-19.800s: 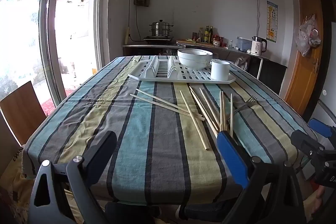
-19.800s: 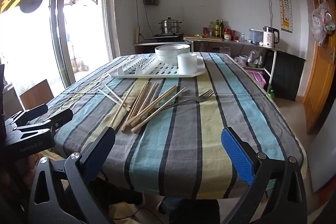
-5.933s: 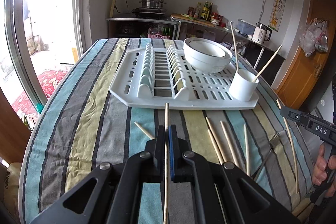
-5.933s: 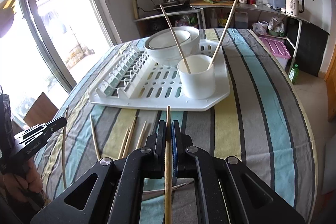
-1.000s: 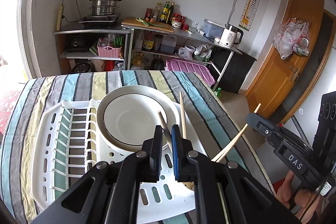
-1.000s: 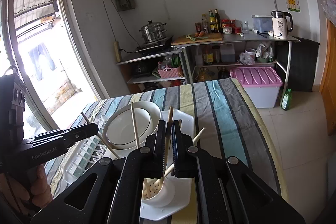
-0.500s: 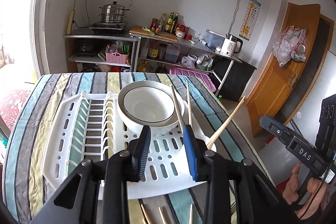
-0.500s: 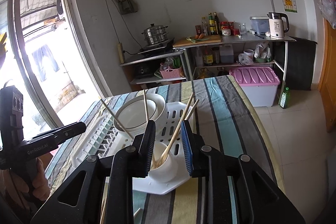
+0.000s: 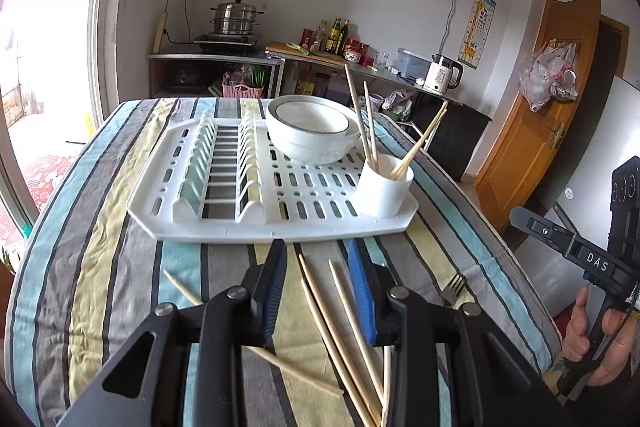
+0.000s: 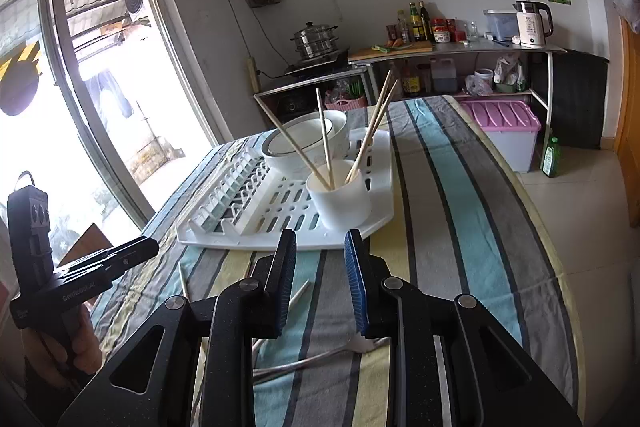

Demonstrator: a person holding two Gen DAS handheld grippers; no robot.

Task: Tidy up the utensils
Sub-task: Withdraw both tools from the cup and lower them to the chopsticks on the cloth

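Note:
A white cup stands on the near right corner of the white drying rack and holds several upright chopsticks. Several loose chopsticks lie on the striped tablecloth below my left gripper, which is open and empty. A fork lies to their right. My right gripper is open and empty, above the fork and short of the cup.
A white bowl sits at the back of the rack. The table's right edge drops to a tiled floor. A kitchen counter with a steamer pot and kettle stands behind the table.
Both grippers have let their chopsticks go into the cup, opened wider and pulled back and down toward the near part of the table.

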